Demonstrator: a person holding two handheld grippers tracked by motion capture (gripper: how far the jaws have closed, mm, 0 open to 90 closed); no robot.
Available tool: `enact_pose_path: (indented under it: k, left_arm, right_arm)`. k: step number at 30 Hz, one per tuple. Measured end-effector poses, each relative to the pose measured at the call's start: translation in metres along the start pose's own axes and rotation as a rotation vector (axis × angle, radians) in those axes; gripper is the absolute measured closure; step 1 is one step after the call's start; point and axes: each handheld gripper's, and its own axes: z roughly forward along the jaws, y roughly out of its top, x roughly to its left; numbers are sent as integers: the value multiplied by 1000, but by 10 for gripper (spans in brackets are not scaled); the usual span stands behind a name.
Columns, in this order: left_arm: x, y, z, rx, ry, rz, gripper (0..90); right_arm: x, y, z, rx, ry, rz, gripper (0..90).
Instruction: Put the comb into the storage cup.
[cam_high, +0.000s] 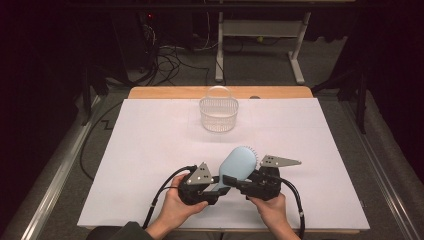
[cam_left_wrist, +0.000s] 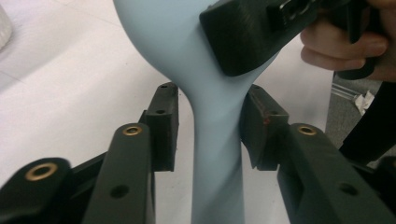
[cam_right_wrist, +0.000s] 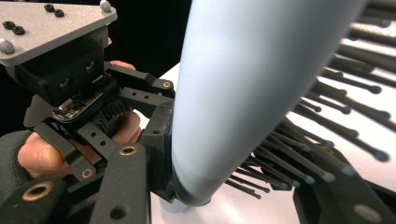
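Observation:
A light blue hairbrush (cam_high: 239, 162) hangs just above the white table sheet (cam_high: 150, 140) near its front edge, between both hand-held grippers. My right gripper (cam_high: 241, 183) is shut on the brush head. One pad presses the smooth back (cam_right_wrist: 243, 70) and the other jaw sits among the black bristles (cam_right_wrist: 327, 116). My left gripper (cam_high: 220, 189) straddles the handle (cam_left_wrist: 217, 154). Its jaws stand open, with a clear gap beside the left pad (cam_left_wrist: 167, 126). The right gripper's black jaw (cam_left_wrist: 243, 37) shows on the neck of the brush.
A white plastic basket (cam_high: 218, 114) with a raised hoop handle stands at the far middle of the sheet. A wooden table edge (cam_high: 165, 93) runs behind it. Cables and desk legs (cam_high: 219, 55) lie on the floor beyond.

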Motion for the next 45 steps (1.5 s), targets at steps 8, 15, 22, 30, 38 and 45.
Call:
enact_pose_path:
  k: [8, 15, 22, 30, 38, 45]
  left_arm:
    - [0, 0, -2, -11, 16, -15, 436]
    - [1, 0, -2, -17, -5, -21, 409]
    - [3, -2, -4, -33, 14, -39, 347]
    - [7, -3, -11, -61, 20, -36, 343]
    - [16, -9, -24, -101, 54, -50, 278]
    - [29, -17, -37, -98, 73, -102, 224]
  right_arm:
    - [-1, 2, -3, -12, -1, 5, 544]
    - [-2, 3, -5, -16, -1, 4, 544]
    - [-2, 4, -9, -29, -17, 1, 544]
    - [-2, 6, -12, -29, -29, 1, 544]
    - [-5, 9, -17, -9, -58, -8, 544]
    - [-6, 12, -21, 5, -81, -20, 545]
